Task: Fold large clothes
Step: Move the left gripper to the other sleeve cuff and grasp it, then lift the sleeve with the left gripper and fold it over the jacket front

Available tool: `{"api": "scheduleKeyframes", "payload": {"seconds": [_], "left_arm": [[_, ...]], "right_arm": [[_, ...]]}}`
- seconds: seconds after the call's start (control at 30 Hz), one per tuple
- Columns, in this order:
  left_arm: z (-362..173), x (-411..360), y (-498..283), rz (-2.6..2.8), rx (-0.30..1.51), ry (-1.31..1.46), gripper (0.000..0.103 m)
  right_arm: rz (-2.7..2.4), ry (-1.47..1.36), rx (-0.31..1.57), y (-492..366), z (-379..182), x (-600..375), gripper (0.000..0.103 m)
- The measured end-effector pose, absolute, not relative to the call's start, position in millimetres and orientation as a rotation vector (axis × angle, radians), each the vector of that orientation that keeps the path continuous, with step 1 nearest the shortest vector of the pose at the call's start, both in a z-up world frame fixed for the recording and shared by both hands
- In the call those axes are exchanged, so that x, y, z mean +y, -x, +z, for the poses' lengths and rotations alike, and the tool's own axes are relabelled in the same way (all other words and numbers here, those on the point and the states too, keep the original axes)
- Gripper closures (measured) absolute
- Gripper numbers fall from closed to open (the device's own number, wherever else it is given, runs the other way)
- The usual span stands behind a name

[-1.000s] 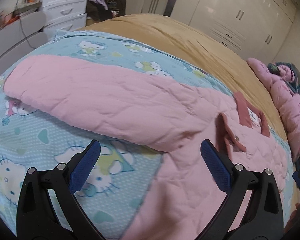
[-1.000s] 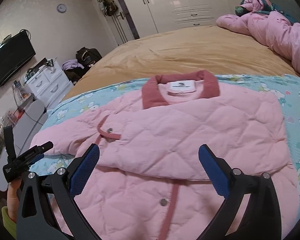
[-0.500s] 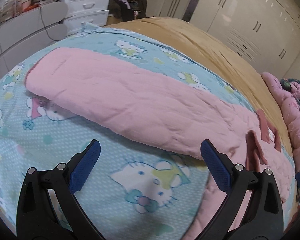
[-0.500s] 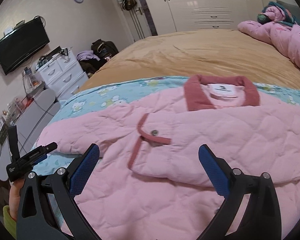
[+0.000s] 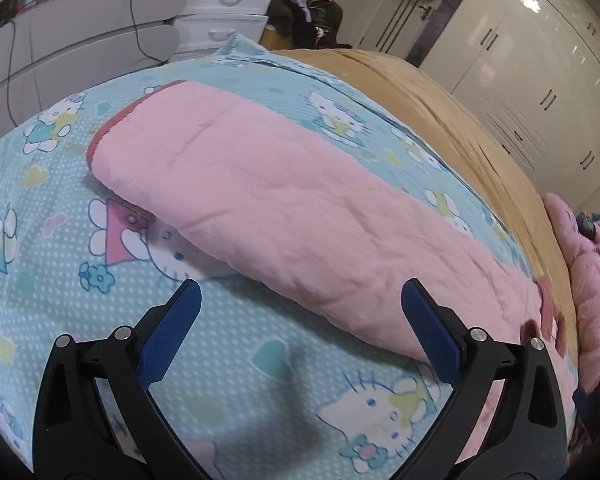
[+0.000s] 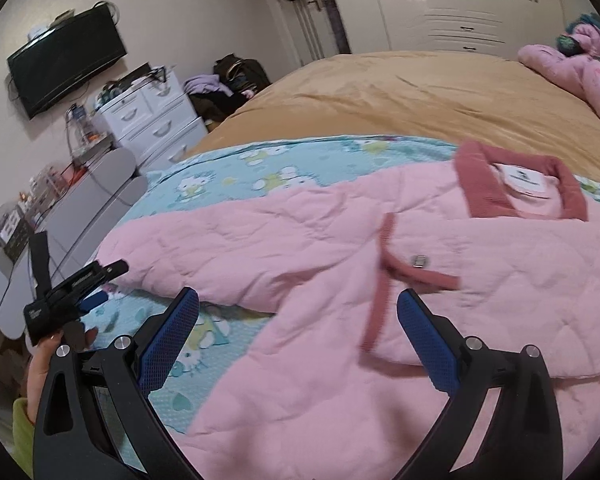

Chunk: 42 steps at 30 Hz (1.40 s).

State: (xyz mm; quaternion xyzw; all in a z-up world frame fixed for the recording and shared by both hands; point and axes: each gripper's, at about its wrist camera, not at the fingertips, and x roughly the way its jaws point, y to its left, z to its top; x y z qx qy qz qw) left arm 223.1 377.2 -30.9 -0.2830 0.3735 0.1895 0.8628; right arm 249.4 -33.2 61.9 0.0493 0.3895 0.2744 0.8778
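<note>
Pink jacket (image 6: 380, 280) spread on the cartoon sheet (image 5: 228, 384) atop the bed (image 6: 420, 96), one side apparently folded in already, collar (image 6: 476, 184) at upper right of the right view. Left tool (image 5: 300, 312) released and empty, hovering mid-frame low over the outstretched sleeve (image 5: 260, 200); right tool (image 6: 298, 322) likewise released above the jacket front. Probably sleeve-fold stage: next, close on the cuff (image 5: 100, 136) at upper left and carry it across the body.

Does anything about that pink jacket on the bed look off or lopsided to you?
Yes. The pink jacket is lopsided: one sleeve lies stretched out straight across the cartoon-cat blanket, while the other side is already folded over the front. Nothing looks torn or spilled. Both tools, left and right, are open and empty.
</note>
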Motion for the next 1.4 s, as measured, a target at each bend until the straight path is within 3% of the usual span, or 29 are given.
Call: {"api": "scheduleKeyframes", "payload": {"seconds": [0.63,0.77,0.9,1.0,1.4], "left_arm": [[-69.7,448.8,-245.1,0.434,0.754,0.732,0.011],[-60.6,451.1,-237.3,0.41,0.659,0.714,0.065],[-27.4,444.4,-222.8,0.355,0.547,0.677,0.081],[0.0,428.2,-211.4,0.324,0.486,0.626,0.088],[92.9,350.6,-186.1,0.283,0.361,0.454,0.089]], "right_arm": [[0.637,-0.059,0.877,-240.8,38.7,24.7,0.004],[0.639,-0.068,0.892,-238.9,35.3,18.2,0.004],[0.636,-0.078,0.884,-236.9,36.9,9.0,0.004],[0.63,-0.091,0.872,-232.6,41.1,-5.4,0.004],[0.593,-0.206,0.847,-216.7,56.3,-91.3,0.004]]}}
